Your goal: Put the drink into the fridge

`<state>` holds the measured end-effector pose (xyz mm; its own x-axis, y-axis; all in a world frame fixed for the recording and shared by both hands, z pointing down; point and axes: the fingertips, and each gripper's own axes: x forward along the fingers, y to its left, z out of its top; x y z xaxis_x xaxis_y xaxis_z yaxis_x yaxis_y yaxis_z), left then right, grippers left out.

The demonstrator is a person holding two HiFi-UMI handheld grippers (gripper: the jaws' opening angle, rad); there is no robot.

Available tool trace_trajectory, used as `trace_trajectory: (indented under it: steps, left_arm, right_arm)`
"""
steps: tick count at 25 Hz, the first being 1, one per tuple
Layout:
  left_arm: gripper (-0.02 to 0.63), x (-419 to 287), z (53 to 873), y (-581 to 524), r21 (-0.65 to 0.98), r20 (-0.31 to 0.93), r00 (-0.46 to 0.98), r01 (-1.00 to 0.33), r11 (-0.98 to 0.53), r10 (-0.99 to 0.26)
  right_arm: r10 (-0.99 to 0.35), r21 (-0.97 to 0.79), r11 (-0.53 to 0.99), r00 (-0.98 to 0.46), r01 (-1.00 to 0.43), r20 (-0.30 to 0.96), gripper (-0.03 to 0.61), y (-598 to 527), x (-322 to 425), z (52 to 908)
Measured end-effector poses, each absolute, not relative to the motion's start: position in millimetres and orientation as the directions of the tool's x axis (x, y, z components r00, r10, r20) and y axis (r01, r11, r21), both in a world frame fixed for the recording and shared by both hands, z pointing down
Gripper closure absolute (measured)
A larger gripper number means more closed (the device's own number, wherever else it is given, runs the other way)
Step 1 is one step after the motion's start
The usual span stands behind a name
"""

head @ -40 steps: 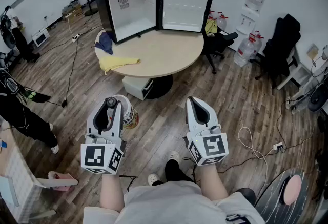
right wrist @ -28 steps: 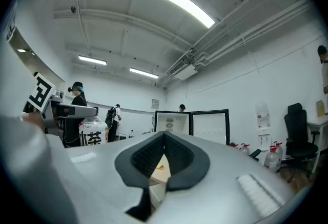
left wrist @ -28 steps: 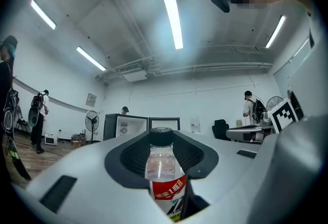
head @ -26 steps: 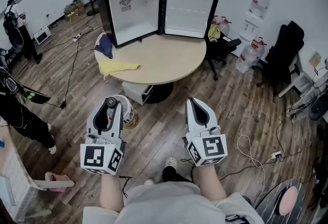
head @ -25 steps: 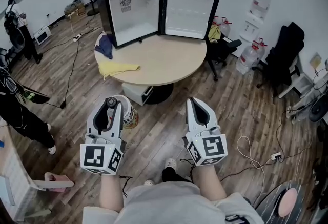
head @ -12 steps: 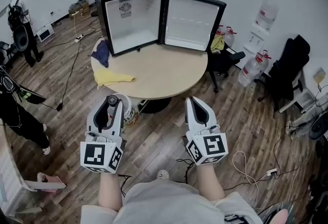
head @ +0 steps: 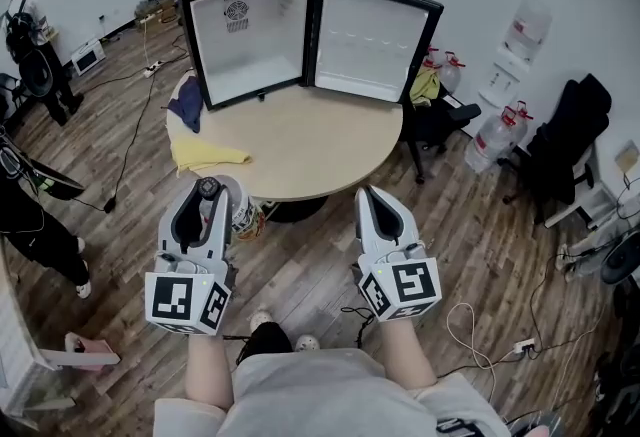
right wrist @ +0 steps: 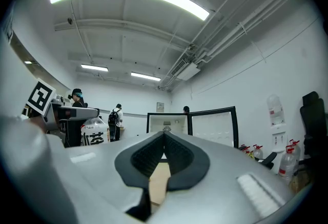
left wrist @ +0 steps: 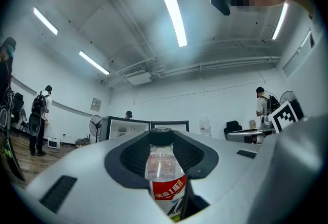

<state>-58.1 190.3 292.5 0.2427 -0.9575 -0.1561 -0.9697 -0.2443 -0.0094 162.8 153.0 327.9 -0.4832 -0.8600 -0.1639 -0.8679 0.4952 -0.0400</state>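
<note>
Drink [left wrist: 164, 166]: a clear plastic bottle with a black screw cap, see-through at the shoulder, wrapped lower down in a red band with white characters, then white with green and black print. Upright, cap uppermost. Clamped at the body by the left claw [head: 203, 193], with ribbed dark pads [left wrist: 131, 156] pressed on either side and the neck and cap poking up past the tips.

In the head view, just right of that claw's grey shell, label side outward. Above the wooden floor [head: 310, 265], just short of the near edge of the round worktop [head: 320, 140]. Well apart from the fridge [head: 250, 35] at the worktop's far side, its door [head: 365, 30] swung wide and the white interior showing.

Right claw [right wrist: 164, 138] closed tip to tip, gripping nothing, only a sliver of tan worktop showing through the lower gap between its pads. Level with the left claw, beside it, apart from the bottle.

On the worktop's left part, a yellow cloth [head: 205, 153] and a blue cloth [head: 187, 103].
</note>
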Motion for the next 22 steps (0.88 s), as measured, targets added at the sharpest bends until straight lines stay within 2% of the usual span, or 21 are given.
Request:
trace_trajectory:
  steps: [12,22]
  left_arm:
    - [0.472,-64.3,293.3,98.5,-0.029,-0.139,0.281,-0.96,-0.28,-0.95]
    - [0.472,-104.0,286.9,2.8,-0.028,-0.127,0.338,-0.941,-0.337,-0.933]
  right_arm:
    - [-0.868,-0.044,0.484,-0.474,-0.874,-0.15,0.568,64.5,146.4,330.5]
    - [-0.874,-0.046,0.473,-0.462,-0.88,-0.151,0.568,-26.2,93.7,321.2]
